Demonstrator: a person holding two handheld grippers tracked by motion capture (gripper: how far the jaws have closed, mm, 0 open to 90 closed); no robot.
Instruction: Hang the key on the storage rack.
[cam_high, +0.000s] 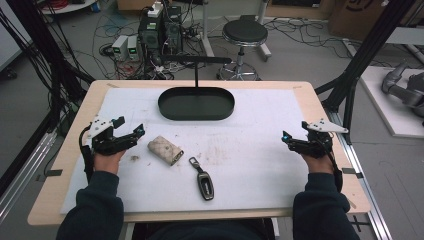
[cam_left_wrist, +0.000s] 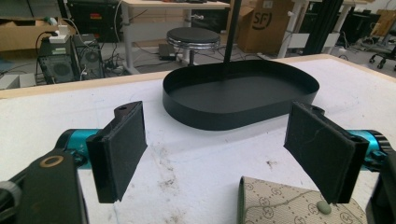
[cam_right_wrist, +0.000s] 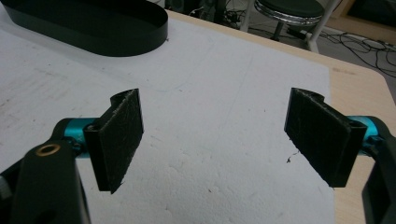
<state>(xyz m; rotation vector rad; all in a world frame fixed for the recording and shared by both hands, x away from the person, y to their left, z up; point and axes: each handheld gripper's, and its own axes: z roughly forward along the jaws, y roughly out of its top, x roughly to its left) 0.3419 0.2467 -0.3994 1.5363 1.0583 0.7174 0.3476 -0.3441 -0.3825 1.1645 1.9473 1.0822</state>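
Observation:
A black oval tray (cam_high: 196, 111) with an upright T-shaped handle stands at the back middle of the white mat (cam_high: 250, 125). A beige patterned key pouch (cam_high: 165, 149) lies left of centre, and a black car key fob (cam_high: 202, 181) lies just in front of it. My left gripper (cam_high: 129, 131) rests at the mat's left, open, a short way left of the pouch. In the left gripper view the pouch (cam_left_wrist: 289, 205) lies low by the right jaw, with the tray (cam_left_wrist: 243, 95) beyond. My right gripper (cam_high: 285, 137) sits open at the mat's right edge over bare mat (cam_right_wrist: 215, 121).
A round black stool (cam_high: 244, 34) stands behind the table among computers and cables. Black frame posts rise at both sides of the table. The wooden table edge (cam_right_wrist: 359, 88) runs close to my right gripper.

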